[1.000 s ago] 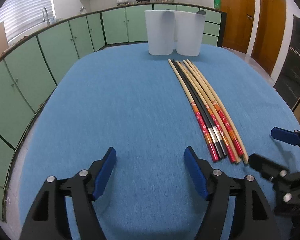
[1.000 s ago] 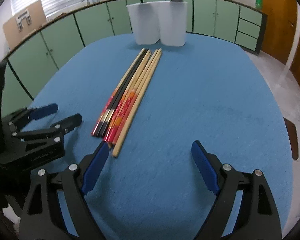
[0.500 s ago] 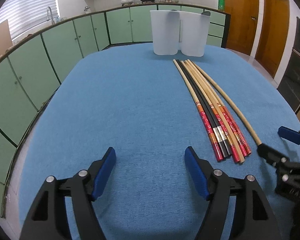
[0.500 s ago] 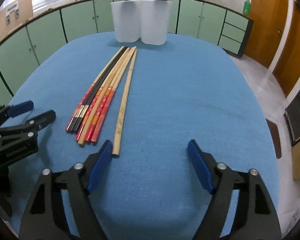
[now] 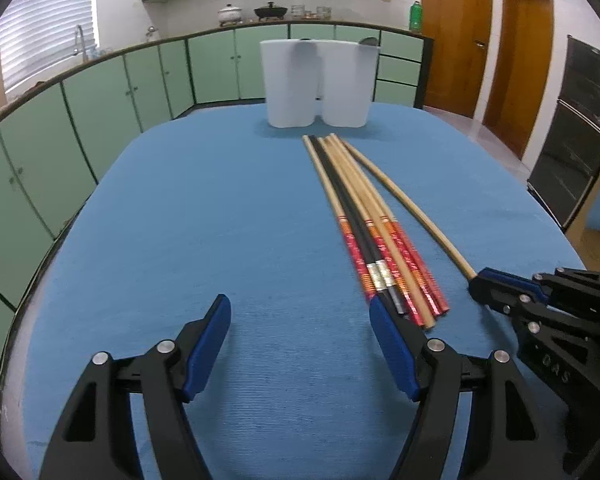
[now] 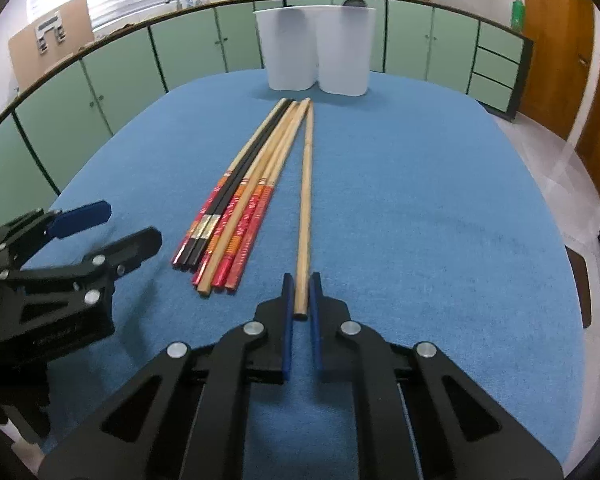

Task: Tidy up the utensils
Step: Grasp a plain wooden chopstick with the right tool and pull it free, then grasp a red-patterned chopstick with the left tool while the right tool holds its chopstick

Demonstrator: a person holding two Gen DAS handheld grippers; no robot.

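A plain wooden chopstick (image 6: 307, 184) lies on the blue table, a little apart from the bundle on its right side. My right gripper (image 6: 300, 280) is shut on its near end, which sits between the blue pads. The same chopstick (image 5: 404, 200) runs into the right gripper (image 5: 484, 284) in the left wrist view. A bundle of several chopsticks (image 6: 252, 184), some black and some with red and orange handles, lies side by side. My left gripper (image 5: 299, 304) stands open over bare cloth, left of the bundle (image 5: 364, 220), with nothing between its fingers.
A white two-compartment holder (image 5: 318, 80) stands upright at the far edge of the table (image 5: 180, 220), just beyond the chopstick tips. Green kitchen cabinets curve behind it. Wooden doors and a dark oven are on the right.
The right gripper's jaws have shut on the near end of the plain wooden chopstick, which has swung out to the right, away from the bundle. The left gripper has stayed open in place.
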